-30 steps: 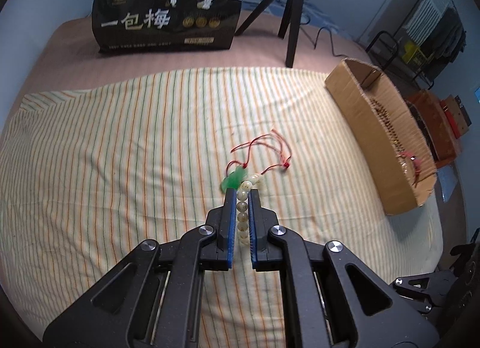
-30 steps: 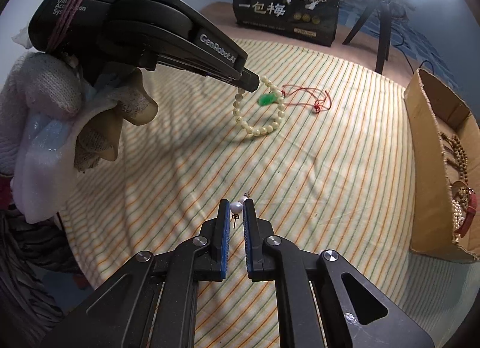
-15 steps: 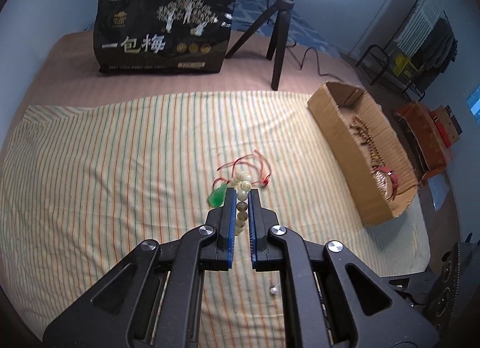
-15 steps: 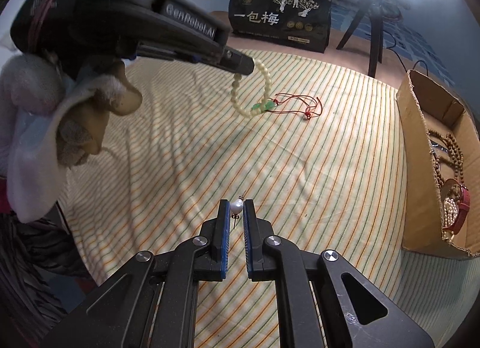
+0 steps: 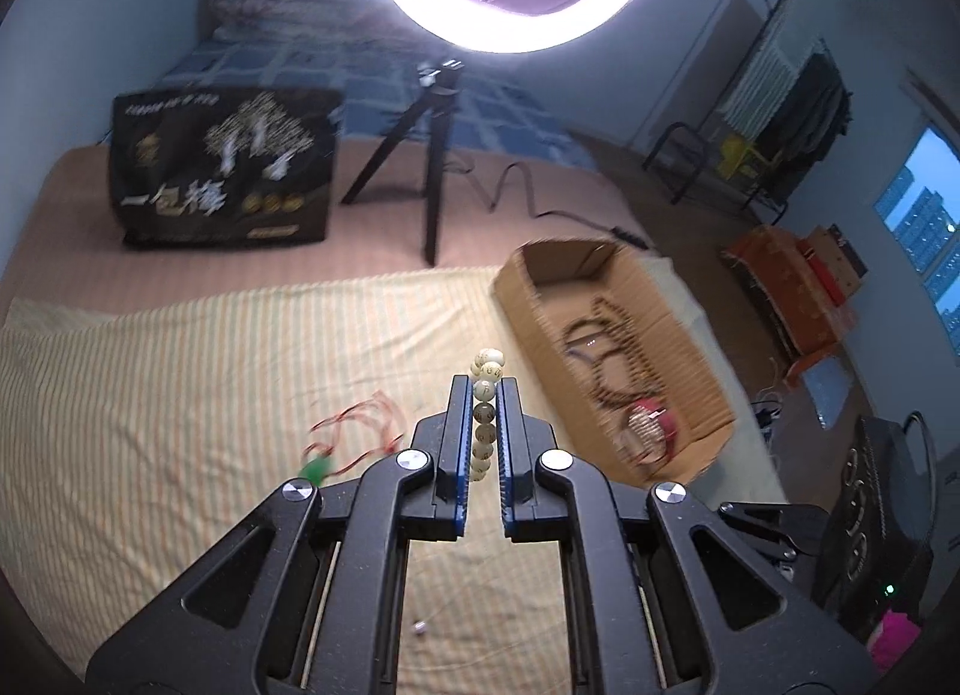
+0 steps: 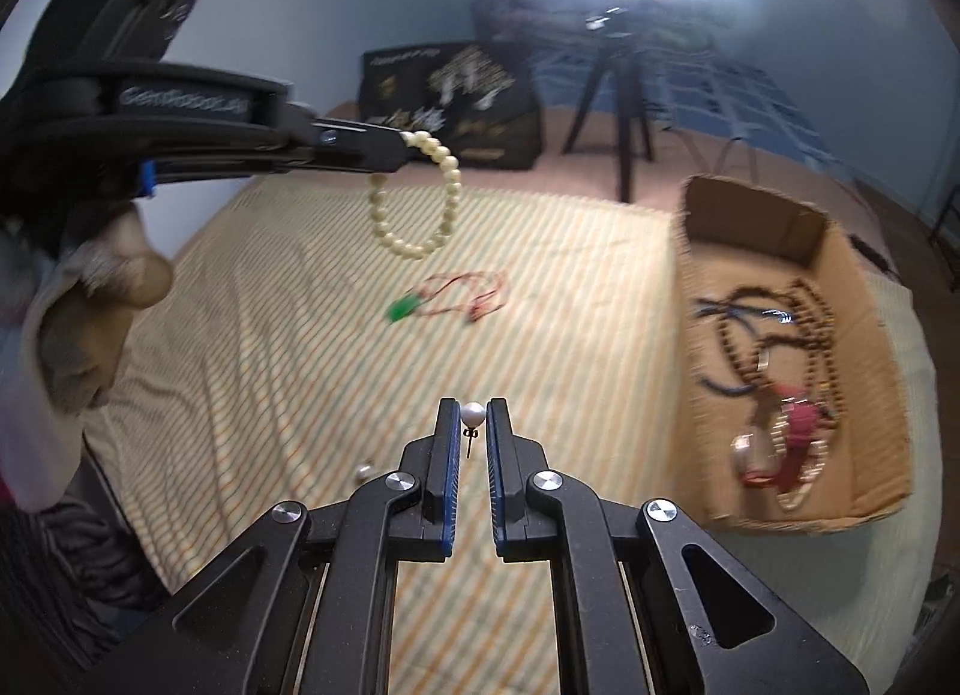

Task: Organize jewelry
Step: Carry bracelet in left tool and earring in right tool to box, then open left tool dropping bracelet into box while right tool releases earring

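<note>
My left gripper [image 5: 485, 389] is shut on a cream bead bracelet [image 5: 486, 395], held in the air above the striped cloth. In the right wrist view the bracelet [image 6: 420, 203] hangs as a loop from the left gripper [image 6: 396, 152]. My right gripper [image 6: 473, 413] is shut on a pearl stud earring [image 6: 472, 413], its pin pointing down between the pads. A green pendant on a red cord [image 6: 447, 296] lies on the cloth [image 6: 288, 323]. The cardboard box [image 6: 780, 521] at the right holds brown bead strands and a red piece. A second pearl earring [image 6: 363, 472] lies on the cloth near my right gripper.
A ring light on a black tripod [image 5: 429, 155] stands at the back, next to a black printed bag [image 5: 222, 167]. A gloved hand [image 6: 78, 299] holds the left gripper. A small bead [image 5: 419, 627] lies on the cloth below the left gripper. A clothes rack [image 5: 780, 113] is far right.
Both grippers have risen from the cloth and swung toward the box. The bracelet now hangs clear of the cloth, and the green pendant stays behind on it.
</note>
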`<state>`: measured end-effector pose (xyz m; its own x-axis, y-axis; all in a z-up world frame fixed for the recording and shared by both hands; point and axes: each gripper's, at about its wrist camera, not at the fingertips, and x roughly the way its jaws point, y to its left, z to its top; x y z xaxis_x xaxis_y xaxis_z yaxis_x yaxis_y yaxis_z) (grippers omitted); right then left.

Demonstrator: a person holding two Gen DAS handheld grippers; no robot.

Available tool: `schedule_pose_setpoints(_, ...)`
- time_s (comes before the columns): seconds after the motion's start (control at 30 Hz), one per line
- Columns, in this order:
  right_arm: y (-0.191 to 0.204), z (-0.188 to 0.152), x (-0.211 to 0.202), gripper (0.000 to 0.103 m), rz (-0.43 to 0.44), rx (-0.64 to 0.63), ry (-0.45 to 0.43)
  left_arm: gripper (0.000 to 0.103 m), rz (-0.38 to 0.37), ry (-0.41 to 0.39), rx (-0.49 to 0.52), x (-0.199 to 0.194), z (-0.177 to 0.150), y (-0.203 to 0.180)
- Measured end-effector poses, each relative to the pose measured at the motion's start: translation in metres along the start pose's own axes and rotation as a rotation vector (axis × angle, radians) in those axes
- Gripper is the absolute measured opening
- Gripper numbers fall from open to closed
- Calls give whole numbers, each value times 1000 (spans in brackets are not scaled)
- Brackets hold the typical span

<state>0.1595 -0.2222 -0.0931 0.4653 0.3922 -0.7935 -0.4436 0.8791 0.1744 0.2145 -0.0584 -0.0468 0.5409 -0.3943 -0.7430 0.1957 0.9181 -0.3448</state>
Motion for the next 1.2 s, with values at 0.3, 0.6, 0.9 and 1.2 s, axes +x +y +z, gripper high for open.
schedule_pose_setpoints(0.3,-58,16,-19,7,-84,84,-41,5,-57,-14,28,25,28,-36)
schedule_pose_setpoints(0.6,-112,26,-26,7,-147,140,-51,5,-74,-7,51,68,51,-67)
schedule_pose_setpoints(0.9,-148,25,-16,7,-178,161,-25,5,-44,33,75,121,57,-85)
schedule_pose_setpoints(1.2,-162,24,1,7,-182,162,10,5,-26,72,72,152,54,-85)
